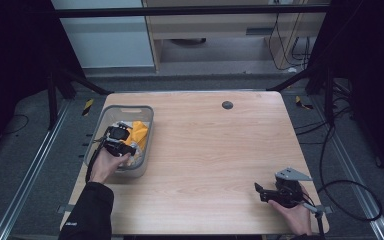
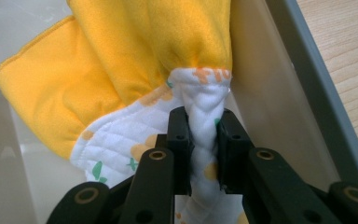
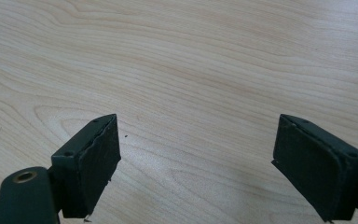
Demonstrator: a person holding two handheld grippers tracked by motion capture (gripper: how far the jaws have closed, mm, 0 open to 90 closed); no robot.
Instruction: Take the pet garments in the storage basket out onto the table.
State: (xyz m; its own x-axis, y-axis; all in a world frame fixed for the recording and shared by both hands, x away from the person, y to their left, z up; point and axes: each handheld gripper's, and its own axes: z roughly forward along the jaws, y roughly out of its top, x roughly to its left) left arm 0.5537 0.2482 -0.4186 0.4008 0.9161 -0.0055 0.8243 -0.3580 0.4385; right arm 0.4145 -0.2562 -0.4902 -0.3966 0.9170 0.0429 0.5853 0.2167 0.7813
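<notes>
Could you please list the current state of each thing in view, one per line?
Left gripper: shut on the cloth, inside the bin.
Right gripper: open, holding nothing, over bare table.
Cloth: bunched, a white quilted fold pinched between the jaws, yellow side draping behind.
Bin: upright on the table's left side, cloth inside.
Table: bare wood apart from the bin and a small dark disc.

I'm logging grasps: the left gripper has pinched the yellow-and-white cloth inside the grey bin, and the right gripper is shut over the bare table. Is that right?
Not quite: the right gripper is open, its jaws wide apart over bare table, as the right gripper view shows. The left gripper does pinch the cloth inside the bin.
</notes>
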